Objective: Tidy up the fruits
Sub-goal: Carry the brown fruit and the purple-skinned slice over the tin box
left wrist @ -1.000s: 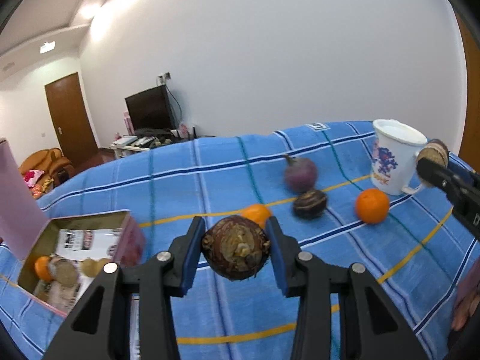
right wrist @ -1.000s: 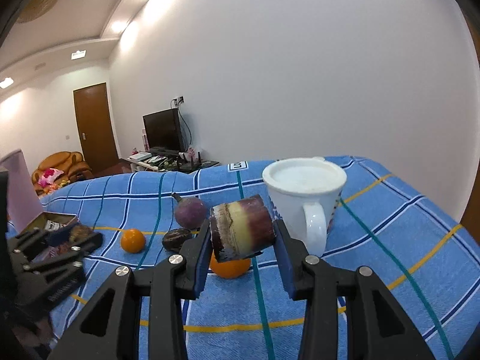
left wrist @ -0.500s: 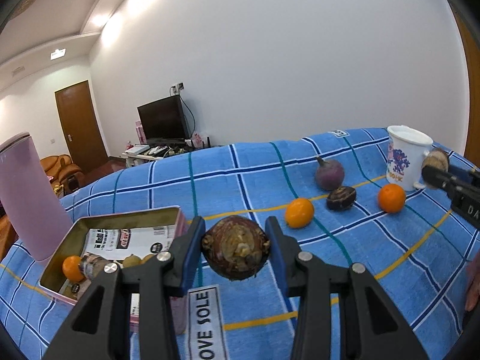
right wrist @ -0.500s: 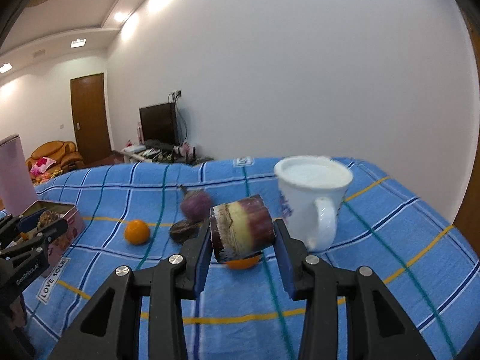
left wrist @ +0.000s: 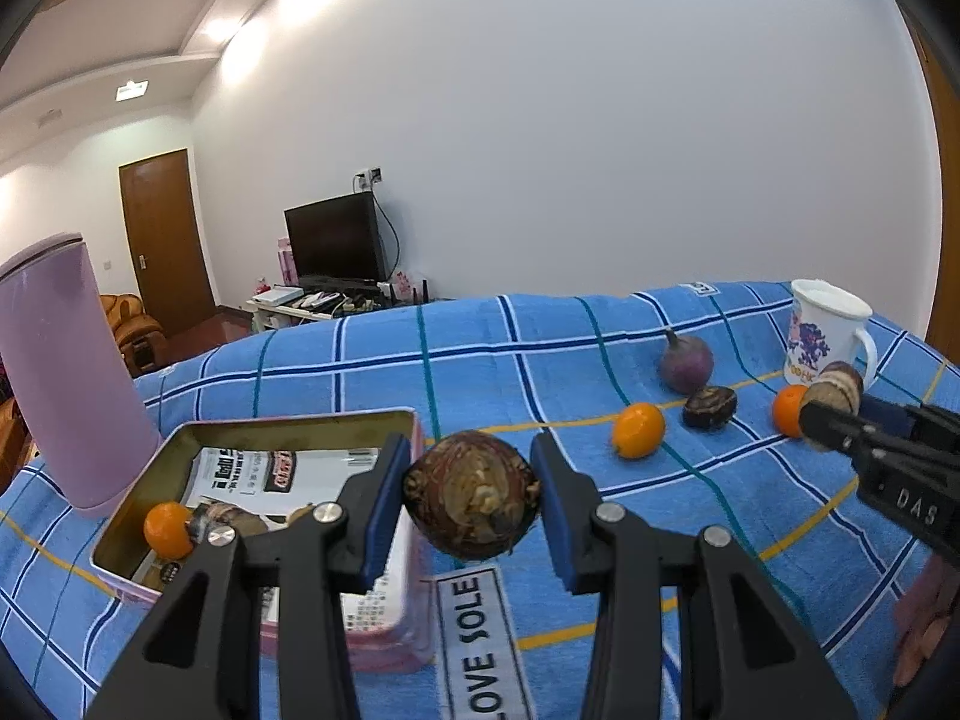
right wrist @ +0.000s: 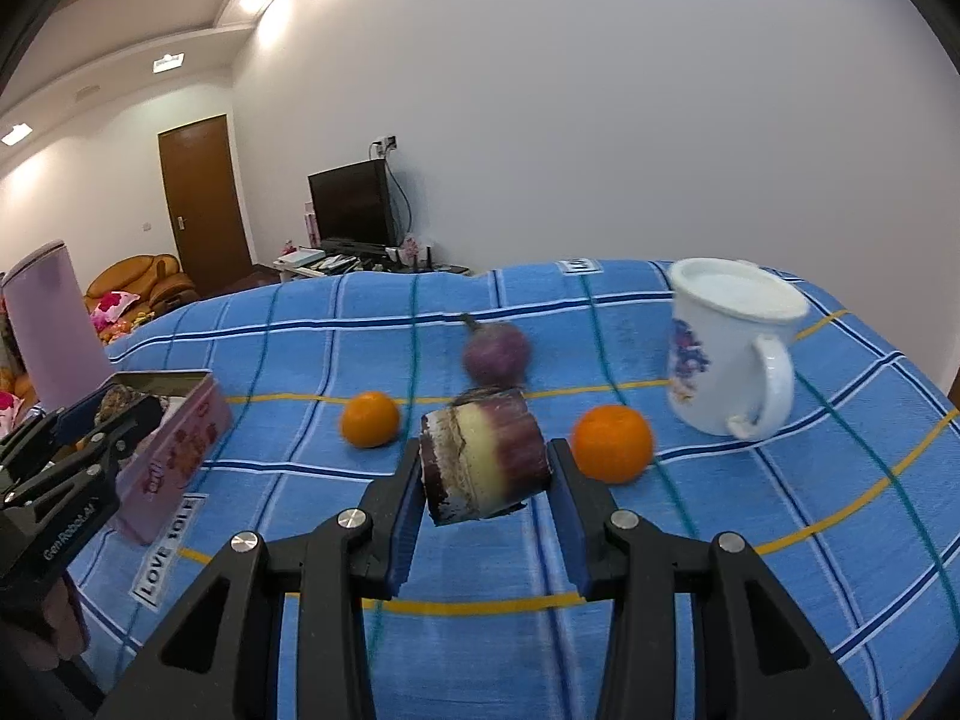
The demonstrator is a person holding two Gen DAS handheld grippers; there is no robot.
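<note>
Gripping brown knobbly round fruit (left wrist: pixel 471 495); purple-cream cut stalk (right wrist: pixel 483 465).

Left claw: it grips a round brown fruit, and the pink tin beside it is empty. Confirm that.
Not quite. The left claw does grip the round brown fruit, but the pink tin is not empty: the left wrist view shows an orange and other pieces inside.
</note>
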